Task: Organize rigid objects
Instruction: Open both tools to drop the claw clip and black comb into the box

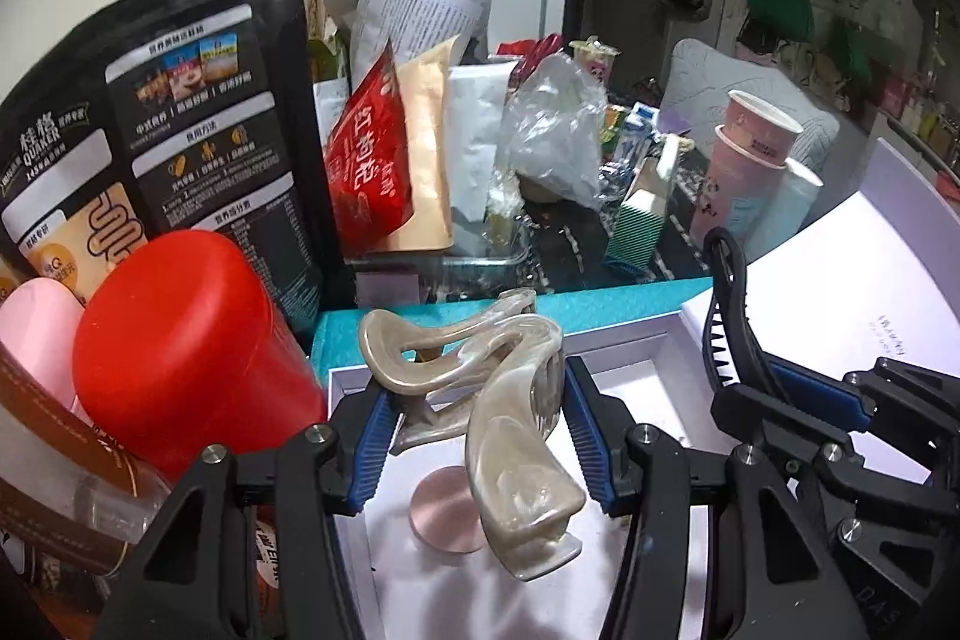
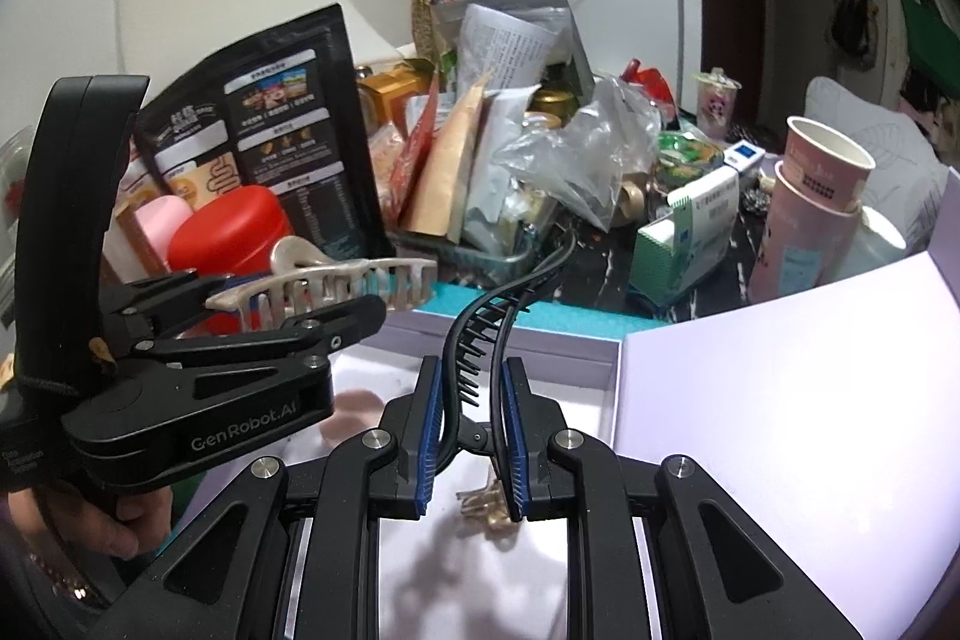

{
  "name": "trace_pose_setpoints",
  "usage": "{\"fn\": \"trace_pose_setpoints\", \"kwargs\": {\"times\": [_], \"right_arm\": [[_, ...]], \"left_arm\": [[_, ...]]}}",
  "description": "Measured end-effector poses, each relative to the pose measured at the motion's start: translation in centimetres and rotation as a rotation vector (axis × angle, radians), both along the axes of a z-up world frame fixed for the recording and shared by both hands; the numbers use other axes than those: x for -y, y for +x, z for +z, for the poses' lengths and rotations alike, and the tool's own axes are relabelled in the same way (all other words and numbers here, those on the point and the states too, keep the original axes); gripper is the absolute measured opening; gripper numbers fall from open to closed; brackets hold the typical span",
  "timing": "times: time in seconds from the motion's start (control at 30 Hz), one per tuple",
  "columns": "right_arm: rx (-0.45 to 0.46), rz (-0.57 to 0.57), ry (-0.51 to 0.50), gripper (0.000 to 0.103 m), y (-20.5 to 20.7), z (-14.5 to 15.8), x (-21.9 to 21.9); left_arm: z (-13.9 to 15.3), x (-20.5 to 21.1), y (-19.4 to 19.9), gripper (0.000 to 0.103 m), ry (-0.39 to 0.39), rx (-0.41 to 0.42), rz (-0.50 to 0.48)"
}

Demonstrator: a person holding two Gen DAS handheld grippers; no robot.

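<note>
Two clips held above white box (image 1: pixel 630 358): pearl claw clip (image 1: pixel 480 400) clamped in left gripper (image 1: pixel 480 436), black comb clip (image 2: pixel 480 340) pinched in right gripper (image 2: pixel 474 436), apparently poised for stowing inside

Two close wrist views face the far cluttered counter, sharing the open white cardboard box (image 1: pixel 630 370) (image 2: pixel 540 358) and red cylindrical canister (image 1: pixel 192 340) (image 2: pixel 234 226) at left.
</note>
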State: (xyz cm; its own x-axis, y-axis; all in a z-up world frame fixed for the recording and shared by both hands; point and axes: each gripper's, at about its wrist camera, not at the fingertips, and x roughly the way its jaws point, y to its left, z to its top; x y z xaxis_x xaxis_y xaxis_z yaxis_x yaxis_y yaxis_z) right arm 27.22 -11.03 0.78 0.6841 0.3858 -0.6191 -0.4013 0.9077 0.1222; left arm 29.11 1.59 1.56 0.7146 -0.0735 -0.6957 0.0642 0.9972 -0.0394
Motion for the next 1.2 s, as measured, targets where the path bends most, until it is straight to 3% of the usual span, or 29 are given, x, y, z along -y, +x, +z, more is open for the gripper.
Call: {"fn": "trace_pose_setpoints", "kwargs": {"times": [0.3, 0.53, 0.97, 1.07, 1.13, 1.2], "right_arm": [[-0.082, -0.028, 0.000, 0.019, 1.7, -2.6, -0.1], [-0.125, -0.038, -0.018, 0.019, 2.4, -4.4, -0.4], [-0.159, -0.066, -0.038, 0.019, 2.9, -5.3, -0.4], [-0.169, -0.073, -0.036, 0.022, 2.8, -5.6, -0.5], [-0.160, -0.081, -0.050, 0.031, 2.6, -5.4, -0.6], [-0.148, -0.087, -0.066, 0.031, 2.3, -5.1, -0.8]], "left_arm": [[-1.6, 0.0, 1.5, 0.052, -0.020, -0.072, -0.035], [-1.8, 0.2, 1.5, 0.052, 0.007, -0.077, -0.056], [-3.1, -0.1, 2.3, 0.052, 0.009, -0.154, -0.040], [-3.2, -0.1, 2.3, 0.053, 0.012, -0.170, -0.039], [-3.4, 0.0, 2.3, 0.053, 0.020, -0.189, -0.037], [-3.5, 0.1, 2.3, 0.053, 0.028, -0.197, -0.038]]}}
